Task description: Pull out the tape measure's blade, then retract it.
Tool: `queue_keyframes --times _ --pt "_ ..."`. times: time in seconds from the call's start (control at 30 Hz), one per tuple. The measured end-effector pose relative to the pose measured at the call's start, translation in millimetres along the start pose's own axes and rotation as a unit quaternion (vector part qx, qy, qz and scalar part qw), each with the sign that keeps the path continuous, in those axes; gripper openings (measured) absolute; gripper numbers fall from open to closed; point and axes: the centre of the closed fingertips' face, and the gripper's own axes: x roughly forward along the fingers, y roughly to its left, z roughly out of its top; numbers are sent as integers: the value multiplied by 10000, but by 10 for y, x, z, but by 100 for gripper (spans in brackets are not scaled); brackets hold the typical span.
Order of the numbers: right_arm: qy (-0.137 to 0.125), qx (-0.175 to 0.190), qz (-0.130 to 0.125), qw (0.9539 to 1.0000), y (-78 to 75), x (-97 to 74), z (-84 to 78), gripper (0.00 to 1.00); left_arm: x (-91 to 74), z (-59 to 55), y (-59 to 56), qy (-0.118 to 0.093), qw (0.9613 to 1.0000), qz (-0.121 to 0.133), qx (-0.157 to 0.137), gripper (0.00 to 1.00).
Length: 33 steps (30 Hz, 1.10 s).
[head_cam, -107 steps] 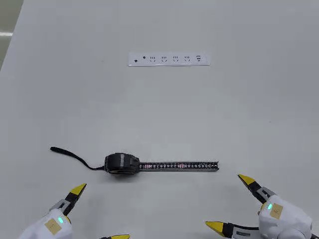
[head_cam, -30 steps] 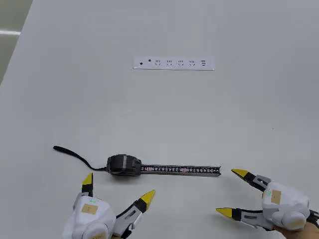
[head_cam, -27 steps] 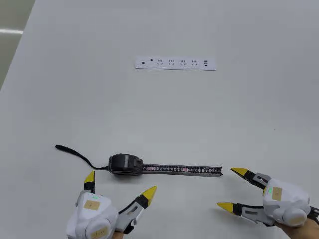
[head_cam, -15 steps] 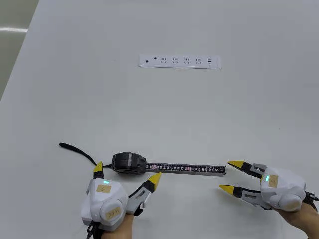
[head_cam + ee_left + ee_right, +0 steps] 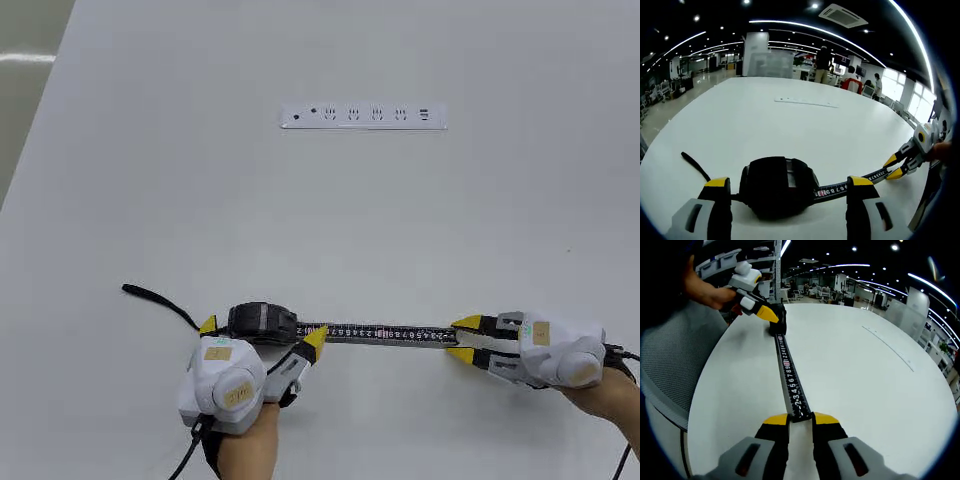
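The black tape measure case (image 5: pixel 262 322) lies on the white table (image 5: pixel 300 220), its blade (image 5: pixel 385 333) drawn out to the right. My left gripper (image 5: pixel 262 331) stands open astride the case (image 5: pixel 777 192), one jaw on each side and neither touching. My right gripper (image 5: pixel 462 338) is shut on the blade's end; in the right gripper view the yellow fingertips (image 5: pixel 776 419) press on both edges of the blade (image 5: pixel 790 375). The left gripper (image 5: pixel 787 184) looks along the blade (image 5: pixel 840 189) toward the right gripper (image 5: pixel 900 167). The case's black strap (image 5: pixel 155 300) trails off to the left.
A white power strip (image 5: pixel 363 115) lies flat at the far side of the table, also in the left gripper view (image 5: pixel 805 101). The table's left edge (image 5: pixel 40 130) runs beside a greenish floor. Open white surface surrounds the tape measure.
Both grippers have moved up to the tape measure. The left one has come astride the case. The right one has narrowed and closed on the blade's end.
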Motion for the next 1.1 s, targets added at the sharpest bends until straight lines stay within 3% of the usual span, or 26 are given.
queue_keyframes --times 0.47,0.83,1.1 --pt "-181 99 304 9993 5 56 51 14 74 -75 34 149 9998 86 -91 90" --pt "-91 180 312 9993 -1 54 28 15 104 -102 51 205 9994 161 -219 87" --pt "-79 200 305 9993 3 50 31 12 125 -92 101 175 9983 343 -448 79"
